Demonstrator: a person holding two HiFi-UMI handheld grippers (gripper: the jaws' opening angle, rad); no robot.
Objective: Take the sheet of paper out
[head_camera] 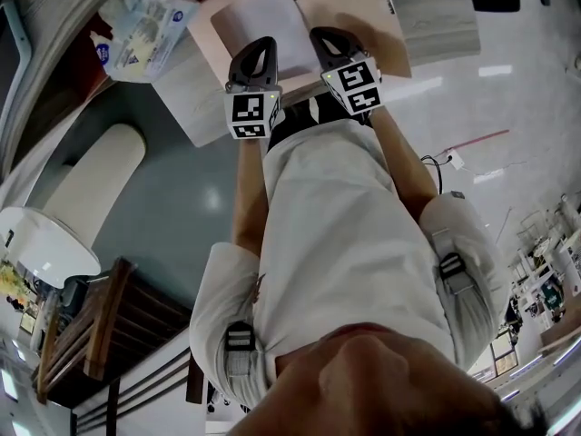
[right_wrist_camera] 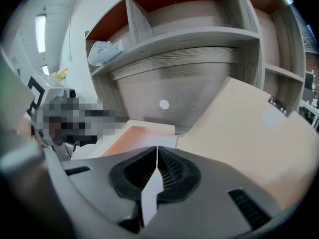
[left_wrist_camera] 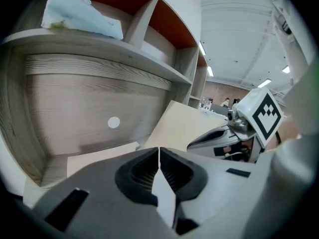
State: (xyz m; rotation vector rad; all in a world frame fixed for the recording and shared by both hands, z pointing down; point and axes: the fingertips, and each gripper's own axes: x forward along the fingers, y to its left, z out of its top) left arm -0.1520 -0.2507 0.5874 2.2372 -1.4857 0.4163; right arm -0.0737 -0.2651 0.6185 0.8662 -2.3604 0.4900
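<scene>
A white sheet of paper (head_camera: 263, 21) lies in an open tan folder (head_camera: 359, 3) on the desk under the shelves. Both grippers hold the sheet's near edge. My left gripper (head_camera: 261, 45) is shut, and a thin white strip of the sheet (left_wrist_camera: 162, 193) shows pinched between its pads. My right gripper (head_camera: 325, 38) is shut the same way on the sheet (right_wrist_camera: 151, 193). The folder's raised cover (right_wrist_camera: 249, 133) stands to the right of the right gripper, and from the left gripper view this cover (left_wrist_camera: 184, 126) slopes up ahead. The rest of the sheet is hidden behind the gripper bodies.
A crumpled plastic bag (head_camera: 136, 25) sits on the shelf above the desk, at the upper left. A wooden back panel with a white round cap (left_wrist_camera: 113, 122) closes the desk recess. A white cylinder (head_camera: 91, 189) and a wooden chair (head_camera: 100, 325) stand on the floor at left.
</scene>
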